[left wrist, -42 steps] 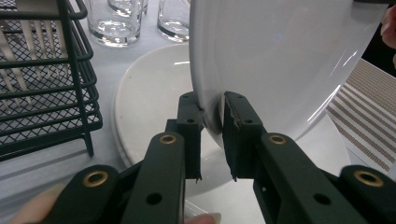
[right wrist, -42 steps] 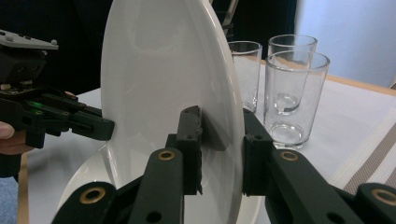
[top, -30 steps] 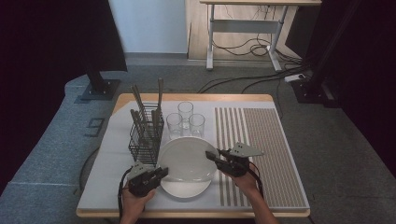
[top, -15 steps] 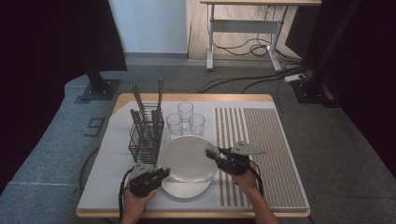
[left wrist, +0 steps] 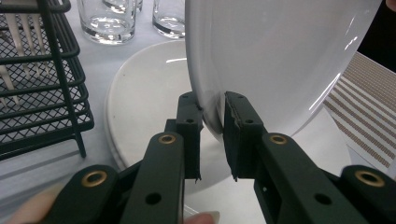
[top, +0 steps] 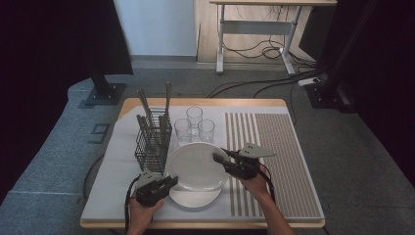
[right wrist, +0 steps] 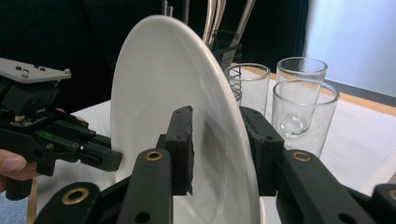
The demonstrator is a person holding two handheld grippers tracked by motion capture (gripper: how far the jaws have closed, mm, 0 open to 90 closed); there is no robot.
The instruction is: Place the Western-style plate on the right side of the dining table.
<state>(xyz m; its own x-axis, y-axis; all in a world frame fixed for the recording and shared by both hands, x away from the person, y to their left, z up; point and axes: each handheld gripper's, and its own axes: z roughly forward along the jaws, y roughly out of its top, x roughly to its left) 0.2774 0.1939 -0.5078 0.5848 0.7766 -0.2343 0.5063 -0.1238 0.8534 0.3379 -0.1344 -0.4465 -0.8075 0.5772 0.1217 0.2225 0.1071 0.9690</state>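
Left tool and right tool both clamp the rim of one white plate, each at an opposite edge. In the left gripper view the two black jaws of the left tool stand narrowly apart with the plate's lower edge pinched between them, the plate rising tilted ahead of the tool. In the right gripper view the jaws of the right tool sit a little wider apart, one on each face of the plate, which stands nearly on edge between them. A second plate lies flat on the counter just beneath the held one. Ahead of the left tool and to its left stands a black wire basket holding cutlery; beyond the held plate stand three glasses. To the right of the right tool lies a striped mat. The left hand grips its tool from below and behind, fingers wrapped round the body; the right hand does likewise, its forearm coming in at a slant towards the plate
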